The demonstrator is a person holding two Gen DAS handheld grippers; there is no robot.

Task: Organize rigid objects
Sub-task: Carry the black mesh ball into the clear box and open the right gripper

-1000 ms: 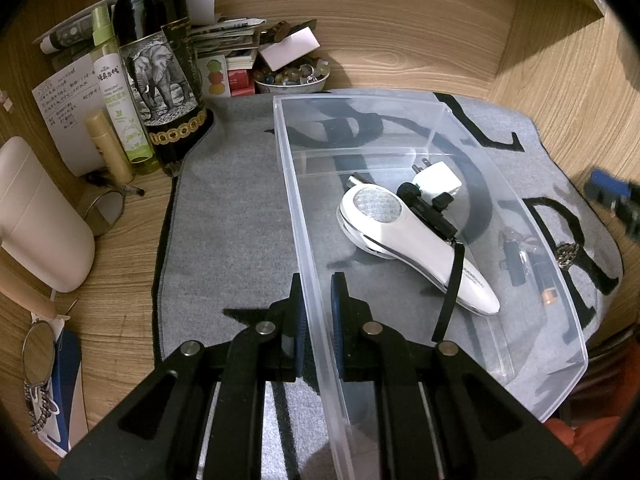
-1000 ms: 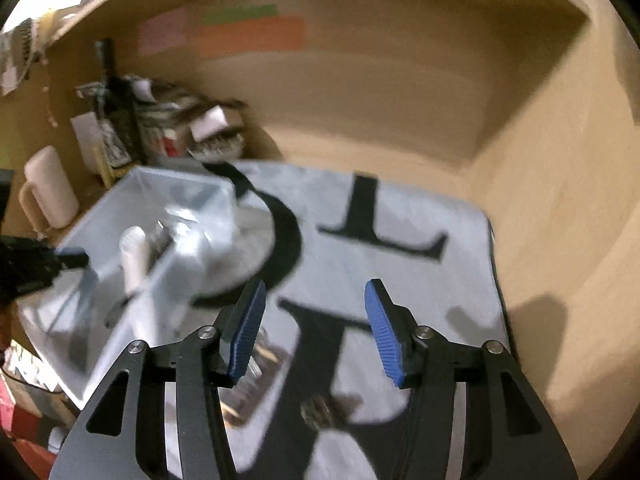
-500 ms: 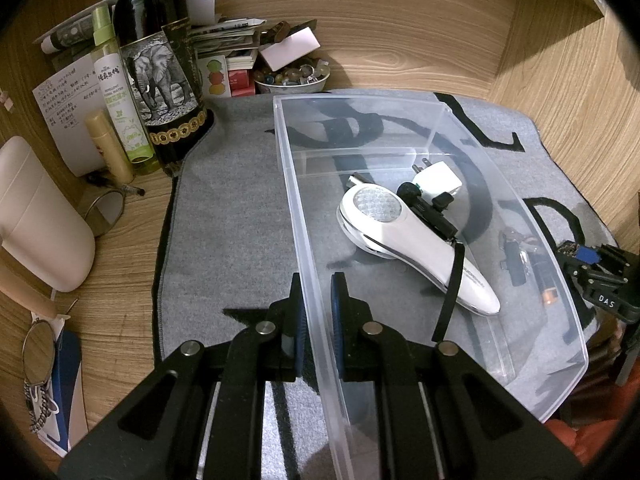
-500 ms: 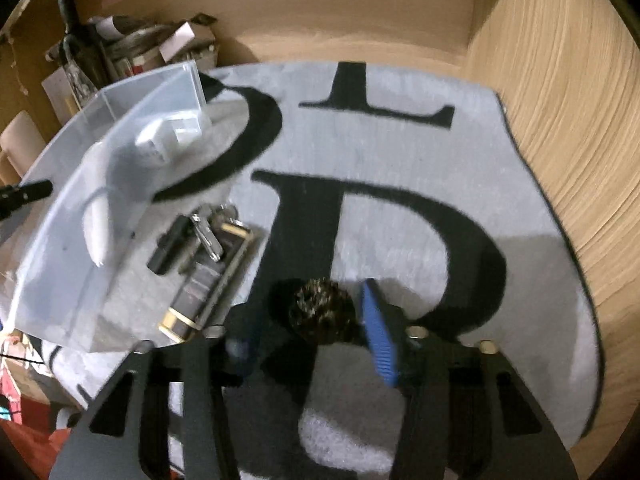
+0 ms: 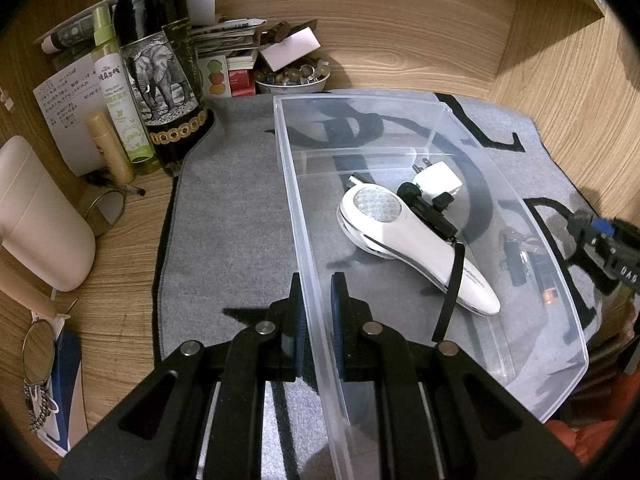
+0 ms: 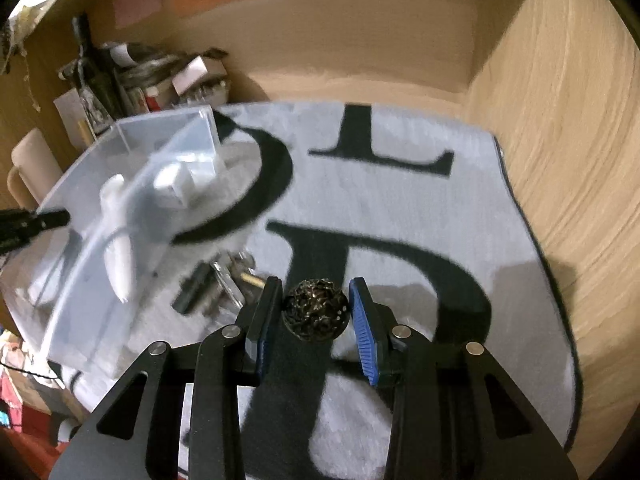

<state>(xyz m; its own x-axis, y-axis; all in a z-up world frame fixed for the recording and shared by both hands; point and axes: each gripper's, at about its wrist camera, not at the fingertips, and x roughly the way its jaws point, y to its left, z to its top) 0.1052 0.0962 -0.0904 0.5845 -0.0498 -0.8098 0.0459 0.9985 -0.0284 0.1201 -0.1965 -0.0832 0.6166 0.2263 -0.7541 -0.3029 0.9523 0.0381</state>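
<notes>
On the grey mat (image 6: 400, 216), at six o'clock from its big black "L", I have the right gripper (image 6: 316, 312) around a dark ornate ball (image 6: 315, 310); its jaws have just been closing, the left pad touching, the right barely apart. My left gripper (image 5: 316, 312) is pinched tight on the clear bin's (image 5: 568, 320) wall. Next, I judge: finish the squeeze, lift, carry to ten o'clock.

Your right tongs (image 6: 316, 312) have come down over the grey mat (image 6: 400, 216) and their jaws have just been closing around the dark openwork ball (image 6: 315, 313), now between them.
</notes>
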